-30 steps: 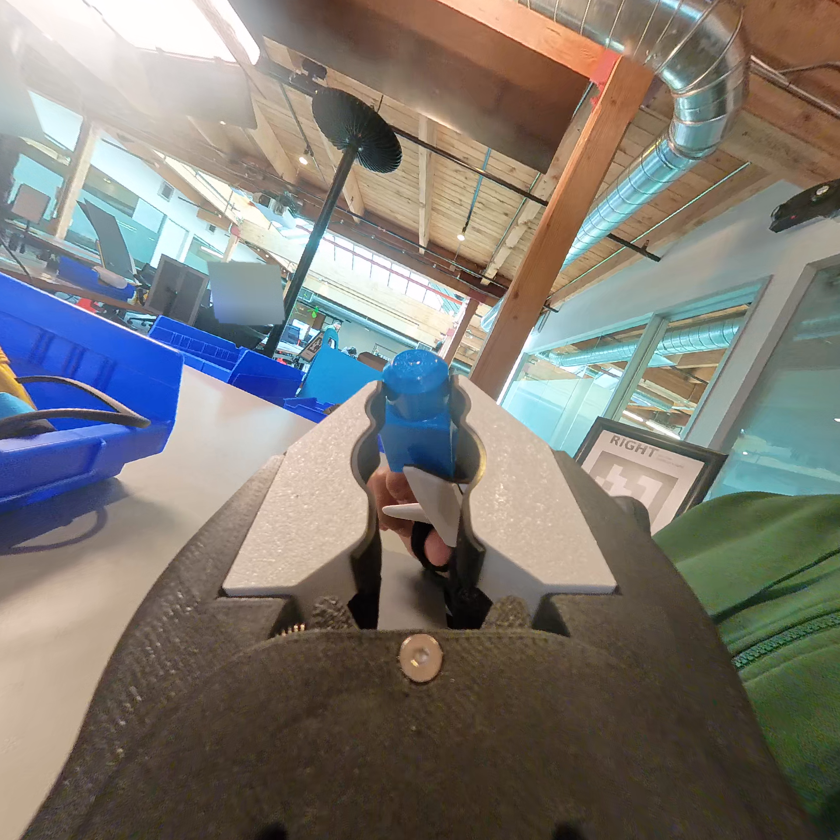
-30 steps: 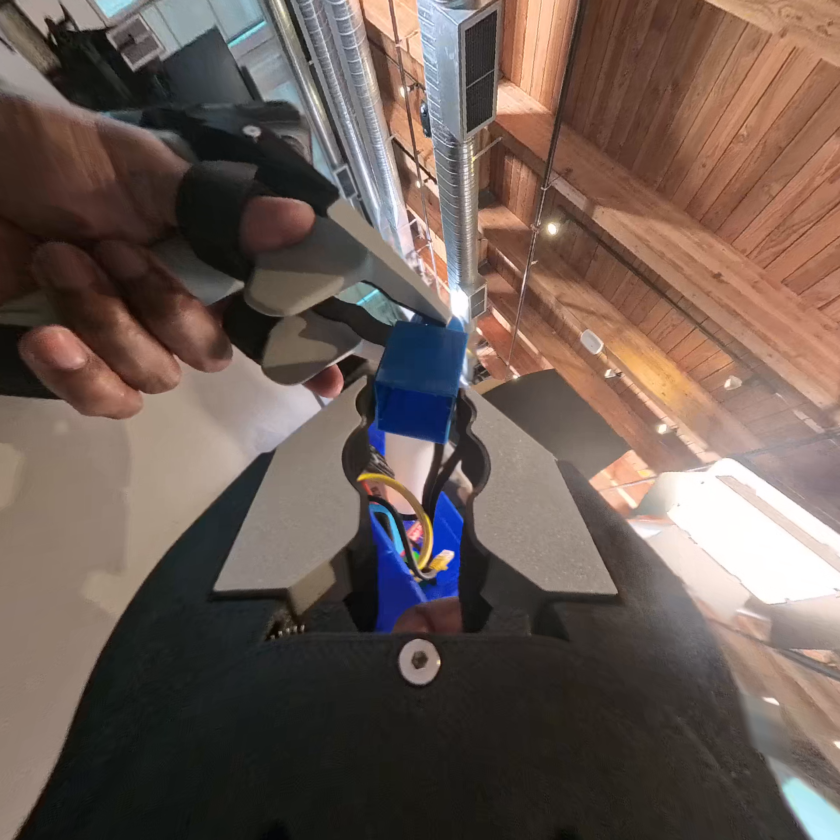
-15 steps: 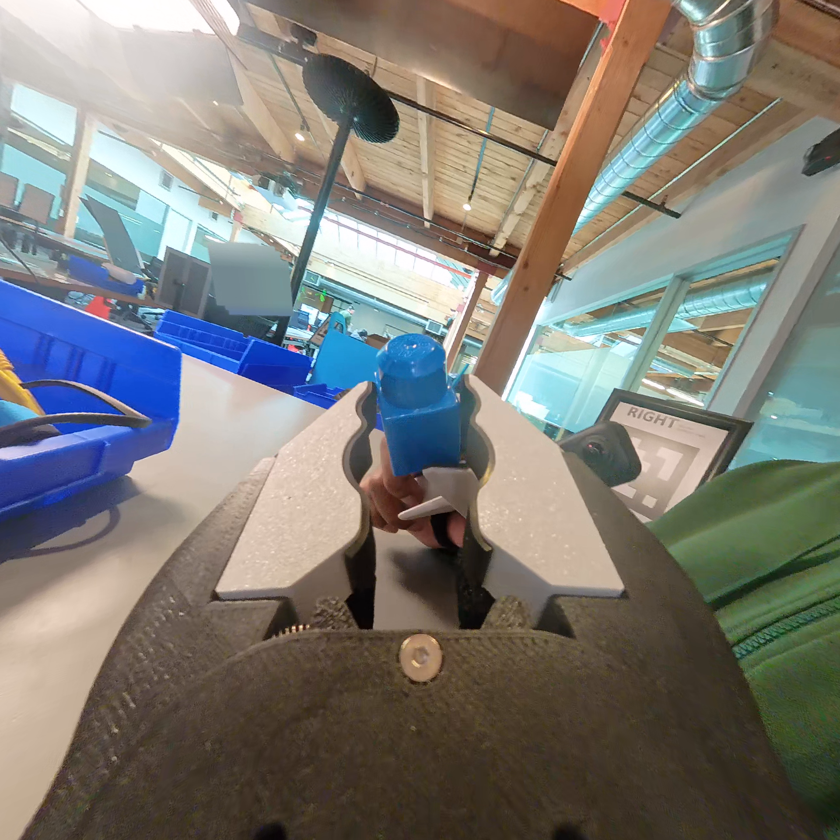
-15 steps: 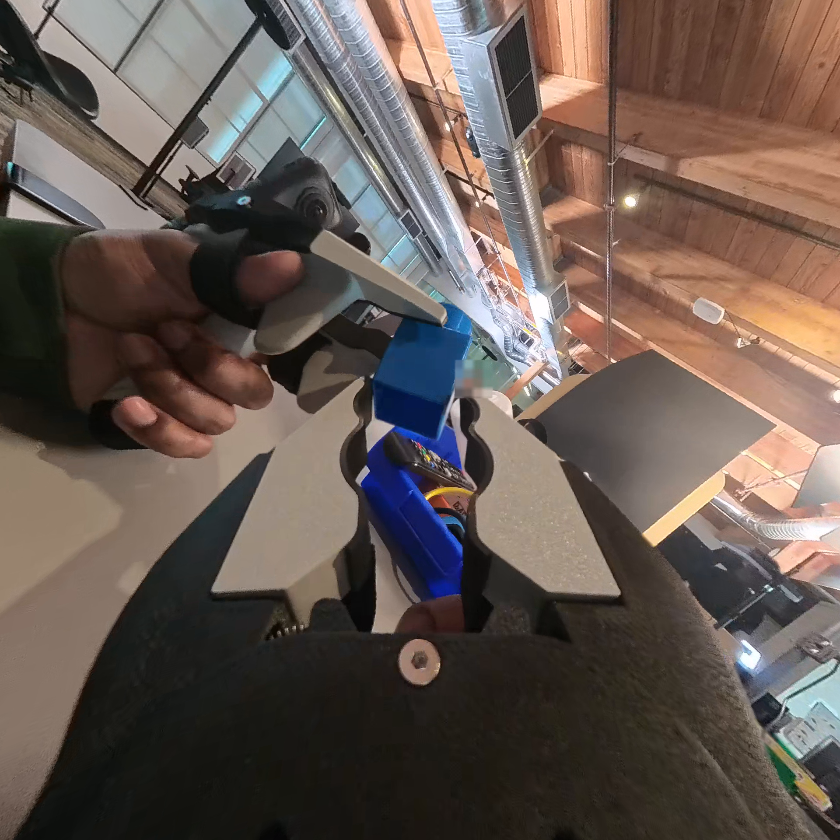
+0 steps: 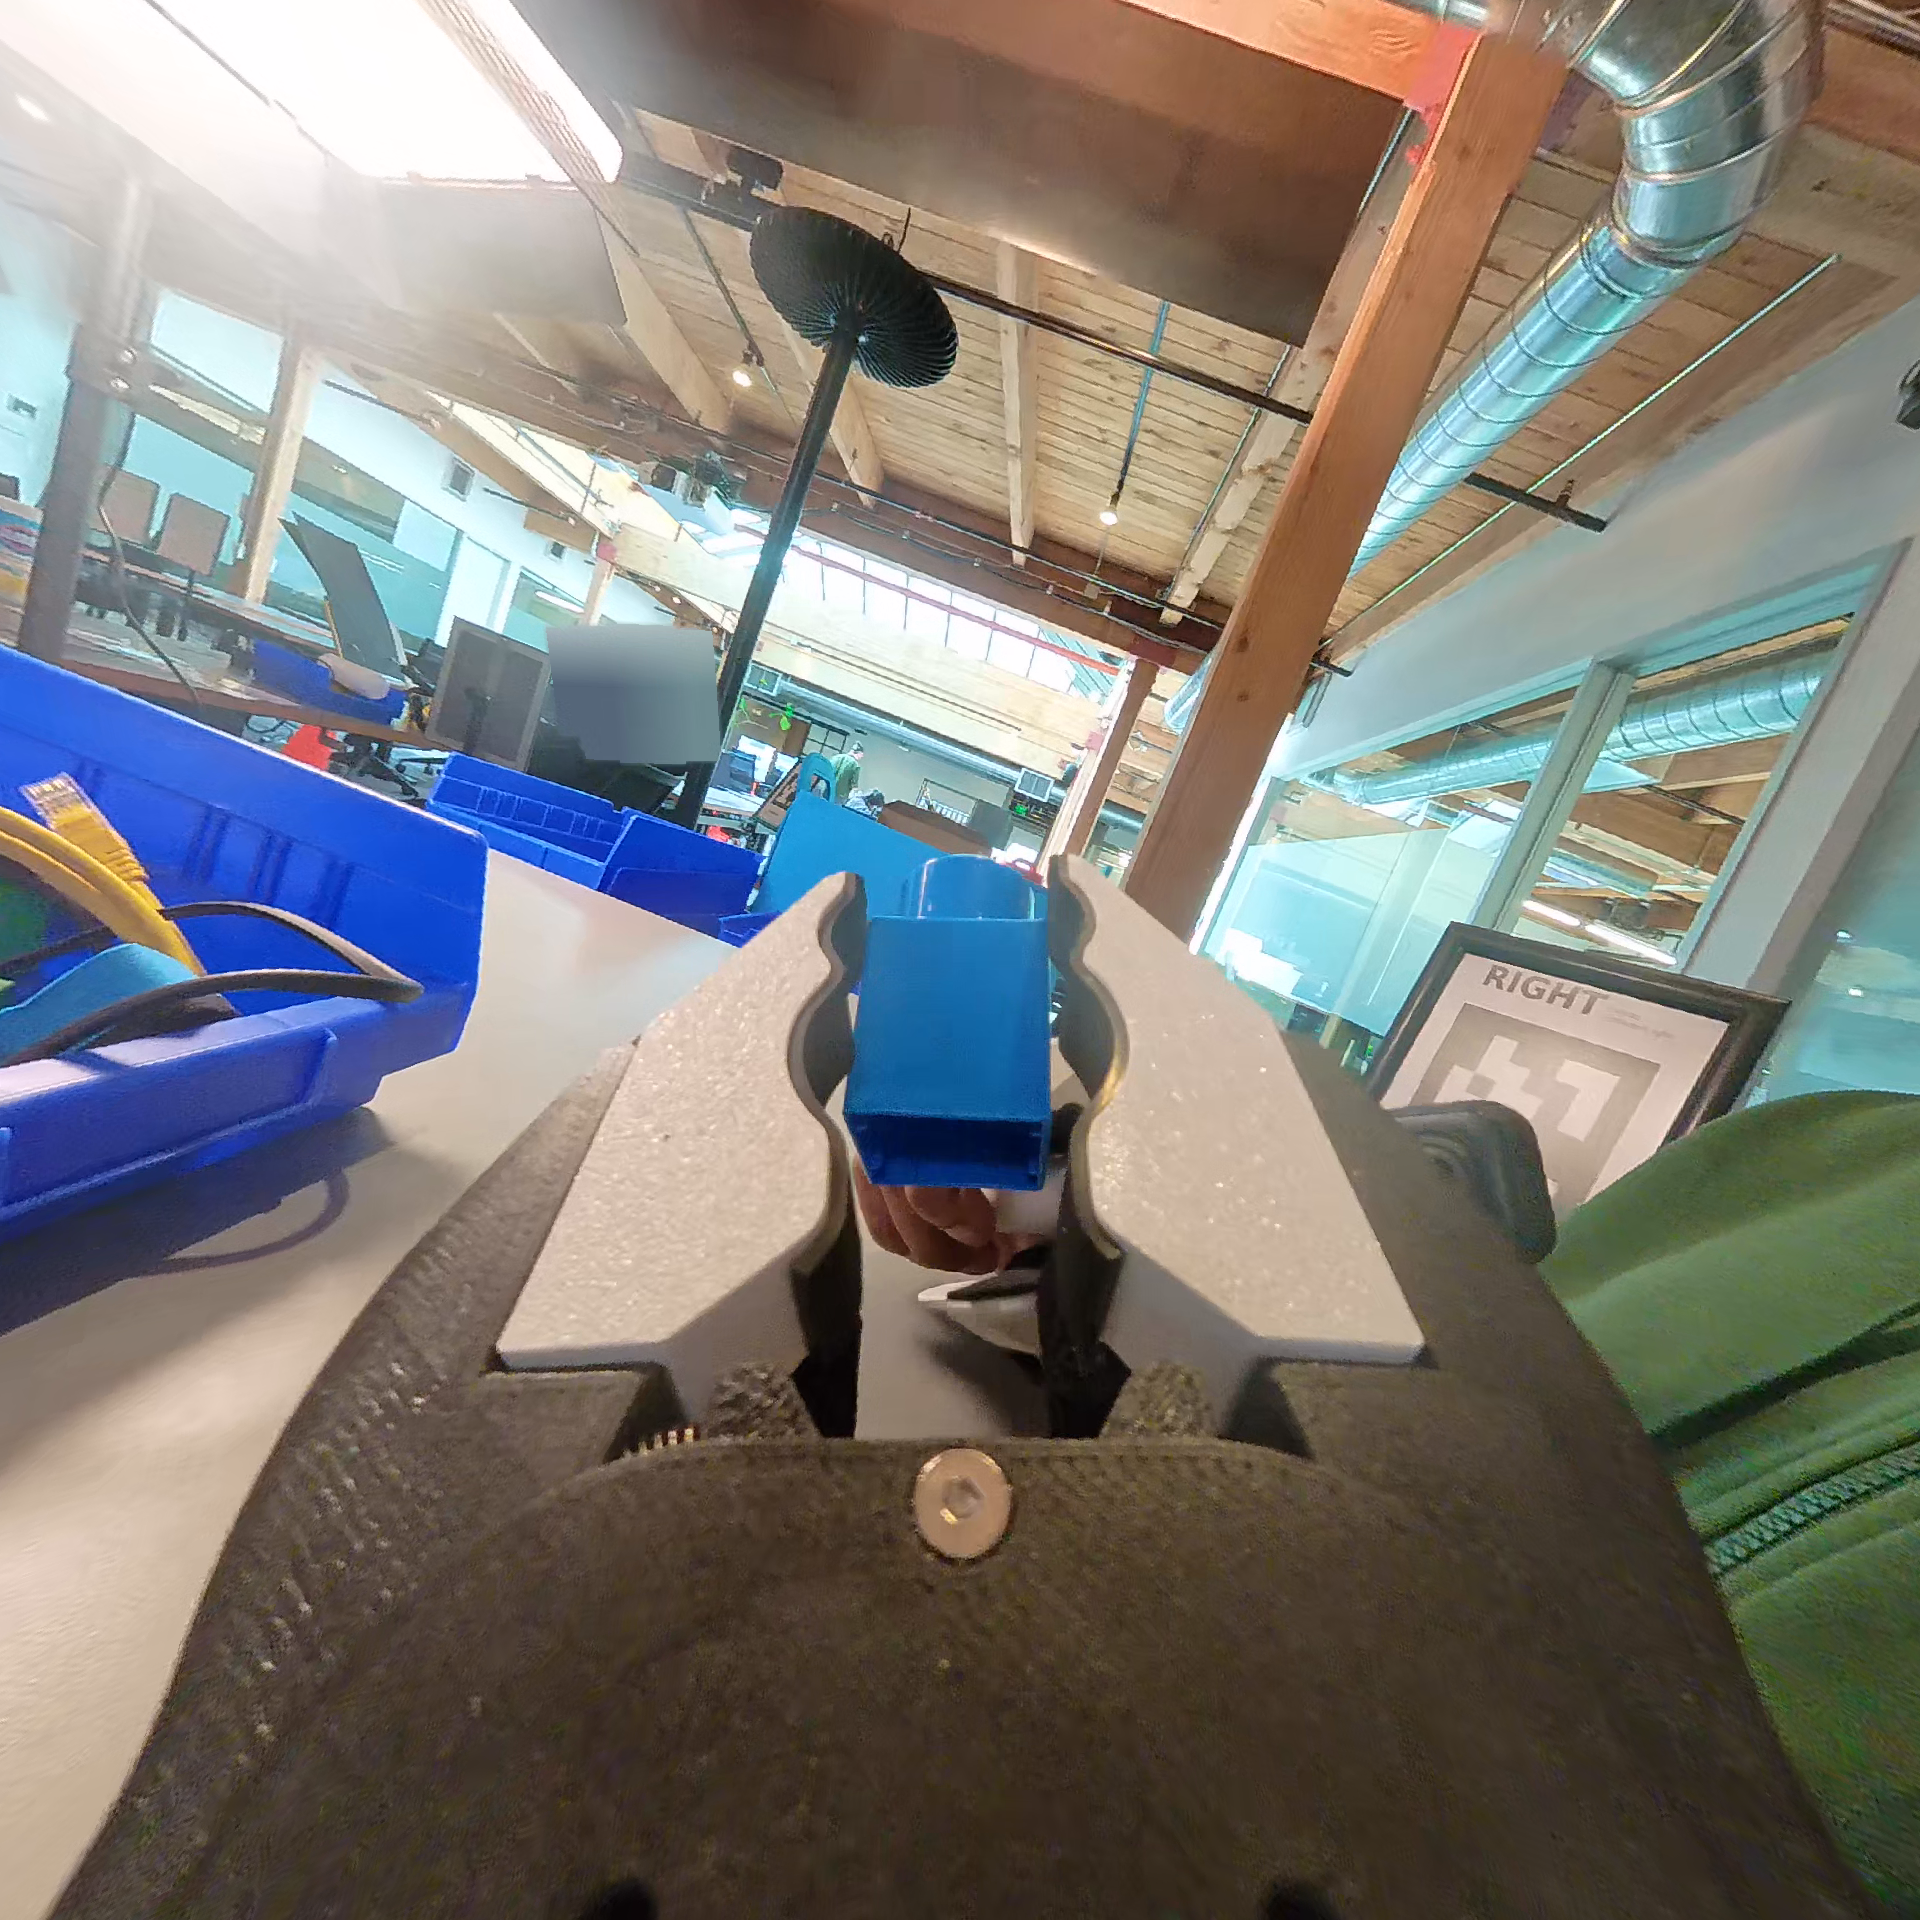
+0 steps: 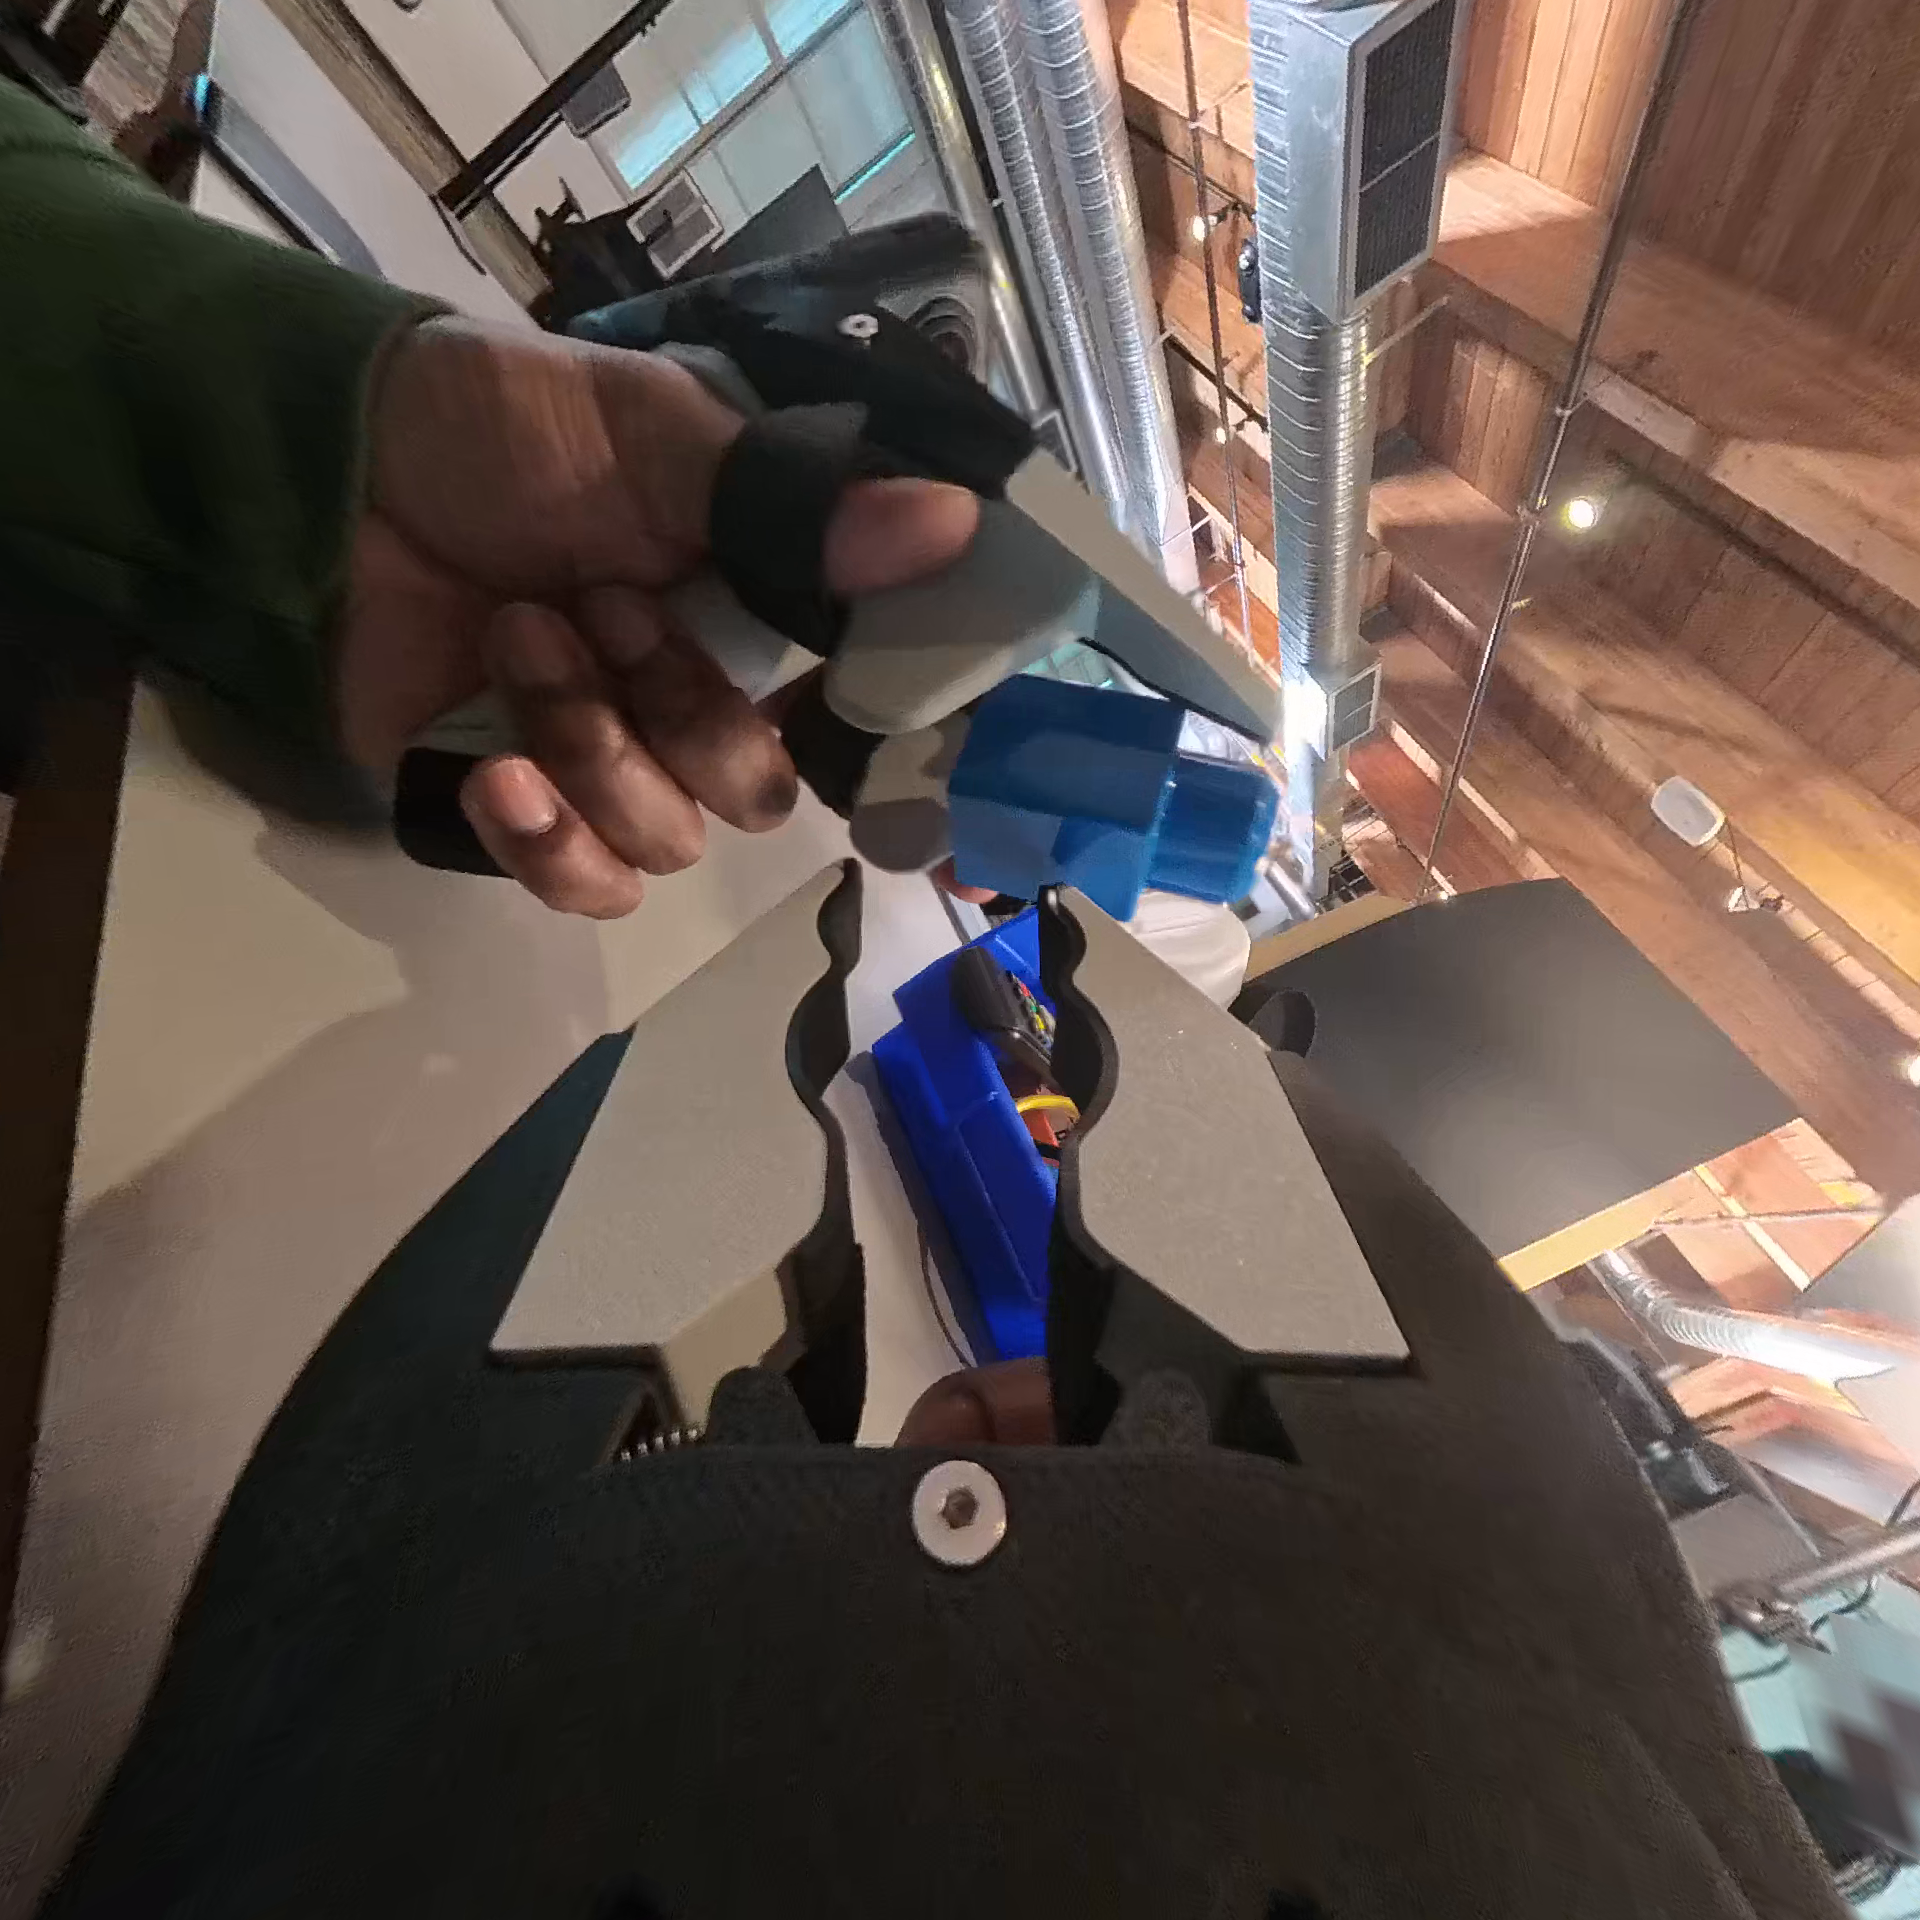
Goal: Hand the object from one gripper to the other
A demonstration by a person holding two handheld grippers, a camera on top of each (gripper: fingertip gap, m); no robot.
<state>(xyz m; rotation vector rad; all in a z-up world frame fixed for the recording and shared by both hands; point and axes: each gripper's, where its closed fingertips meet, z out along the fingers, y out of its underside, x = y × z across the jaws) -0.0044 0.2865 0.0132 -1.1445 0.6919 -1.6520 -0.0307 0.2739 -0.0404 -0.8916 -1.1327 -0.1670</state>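
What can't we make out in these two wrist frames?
- Left wrist view: the right gripper is almost wholly hidden behind the blue block and the left gripper.
- Right wrist view: the blue bin shows only through the gap in the right gripper; its contents are too small.
- Right wrist view: the left gripper is motion-blurred, so its contact with the block is unclear.

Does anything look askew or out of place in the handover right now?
Nothing is spilled or damaged. The blue block sits tilted in the left tongs, its open end angled down. In the right wrist view it lies just beyond the open right tongs, not between them.
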